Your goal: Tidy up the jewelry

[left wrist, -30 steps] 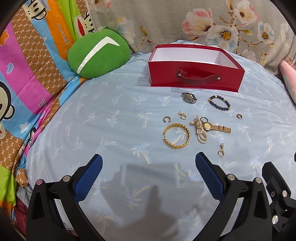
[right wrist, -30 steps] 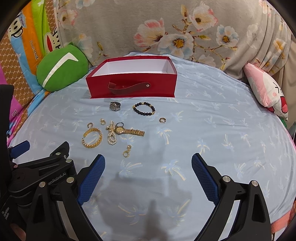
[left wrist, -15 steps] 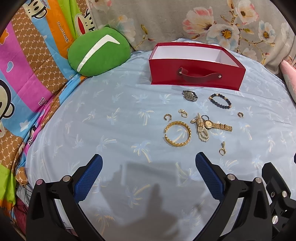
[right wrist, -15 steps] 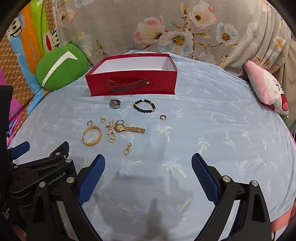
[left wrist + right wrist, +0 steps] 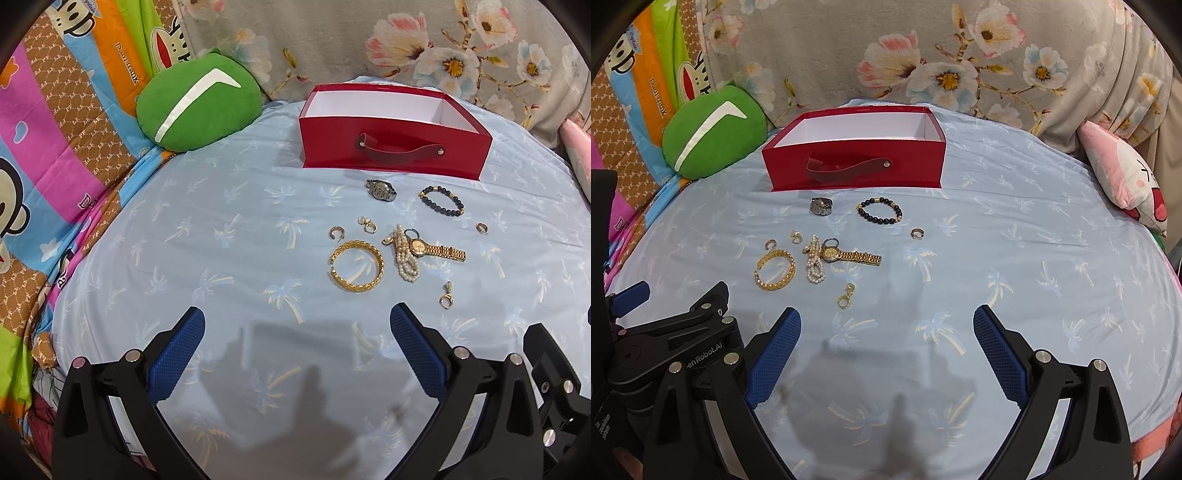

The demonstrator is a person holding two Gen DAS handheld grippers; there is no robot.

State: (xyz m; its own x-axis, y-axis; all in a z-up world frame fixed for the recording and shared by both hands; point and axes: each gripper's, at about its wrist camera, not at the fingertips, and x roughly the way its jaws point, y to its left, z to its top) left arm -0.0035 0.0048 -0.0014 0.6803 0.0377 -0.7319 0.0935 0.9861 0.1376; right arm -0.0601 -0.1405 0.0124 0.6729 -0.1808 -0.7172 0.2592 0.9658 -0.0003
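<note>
— What do my grippers look like from here?

— My left gripper (image 5: pixel 297 328) and right gripper (image 5: pixel 887 330) match: matte black arms, each with 2 fingers (image 5: pixel 177 356) faced in blue cross-hatched pads (image 5: pixel 997 356).

— Any hardware or markings?

— I see round silver screws (image 5: pixel 1040 356) on the arms, and white lettering ending "enRobot.AI" on the left gripper's body in my right wrist view.

A: What colours are on the bed?
B: A pale blue sheet (image 5: pixel 221 229) printed with palm trees, a red box (image 5: pixel 393 147) white inside, a green cushion (image 5: pixel 199 107) with a white stripe.
A: And the jewellery?
B: A gold bangle (image 5: pixel 357 265), a black bead bracelet (image 5: pixel 879 211).
</note>
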